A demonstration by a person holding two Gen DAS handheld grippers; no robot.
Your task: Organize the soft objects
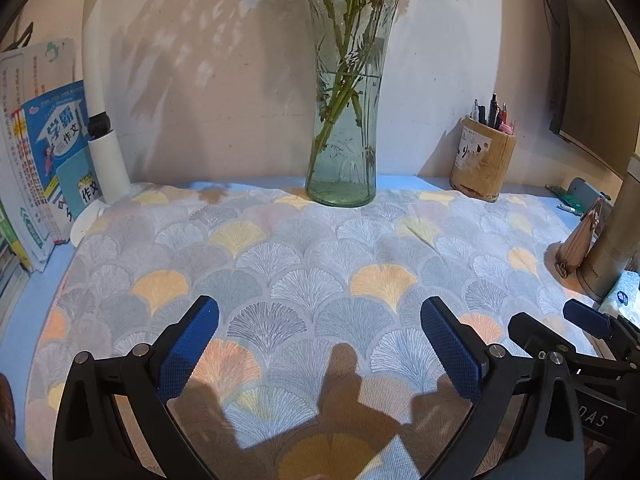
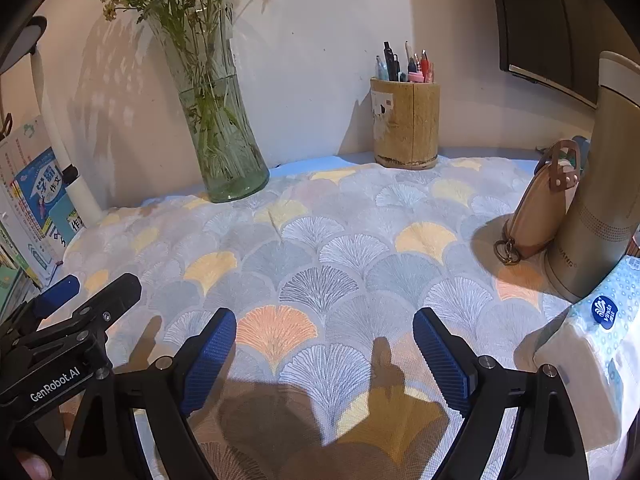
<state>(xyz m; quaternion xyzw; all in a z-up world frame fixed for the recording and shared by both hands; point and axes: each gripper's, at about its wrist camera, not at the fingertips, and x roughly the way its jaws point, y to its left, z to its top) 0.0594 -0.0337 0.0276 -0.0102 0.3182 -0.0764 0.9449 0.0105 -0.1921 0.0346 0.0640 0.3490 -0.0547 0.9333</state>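
A fan-patterned cloth [image 1: 312, 248] [image 2: 320, 248] in grey, yellow and orange lies spread flat over the desk. My left gripper [image 1: 319, 308] hovers open over its near part, with nothing between the blue pads. My right gripper [image 2: 324, 316] is open too, with only cloth below it. The two grippers sit side by side: the right gripper [image 1: 548, 314] shows at the right edge of the left wrist view, and the left gripper [image 2: 94, 286] at the left edge of the right wrist view. A tan pouch [image 2: 536, 208] leans on a flask at the right. A tissue pack [image 2: 600, 340] lies near the right gripper.
A glass vase [image 1: 344, 120] with flower stems and a wooden pen holder [image 2: 406, 124] stand on the cloth's far edge by the wall. A metal flask [image 2: 600, 184] stands at the right below a dark monitor [image 2: 560, 20]. Books [image 1: 44, 160] and a white lamp arm [image 1: 100, 120] are at the left.
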